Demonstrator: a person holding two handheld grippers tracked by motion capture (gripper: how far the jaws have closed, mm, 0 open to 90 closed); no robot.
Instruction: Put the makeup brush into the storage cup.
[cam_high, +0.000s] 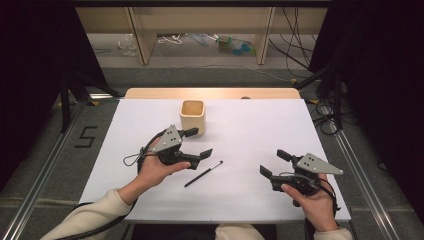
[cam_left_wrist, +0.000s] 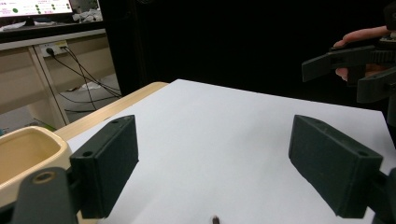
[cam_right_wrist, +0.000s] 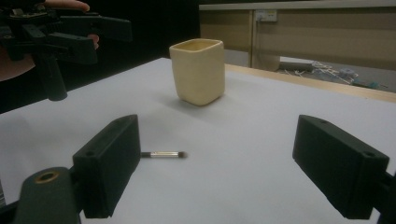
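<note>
A cream square cup (cam_high: 193, 116) stands upright at the back middle of the white sheet (cam_high: 250, 125). A thin dark brush (cam_high: 203, 173) with a silver ferrule lies flat in front of it. My left gripper (cam_high: 198, 143) hovers open just left of the brush's tip and in front of the cup, holding nothing. My right gripper (cam_high: 274, 163) is open and empty at the right, pointing left toward the brush. In the left gripper view the cup (cam_left_wrist: 23, 158) sits beside the left jaw and the brush tip (cam_left_wrist: 215, 219) peeks in at the bottom. The right gripper view shows the brush (cam_right_wrist: 163, 154) and the cup (cam_right_wrist: 198, 70) ahead.
The sheet covers a wooden table whose bare edge (cam_high: 210, 93) shows at the back. Black curtains hang at both sides. Cables (cam_high: 295, 60) and clutter lie on the floor beyond, between wooden frame legs (cam_high: 263, 35). Metal rails (cam_high: 360, 175) run beside the table.
</note>
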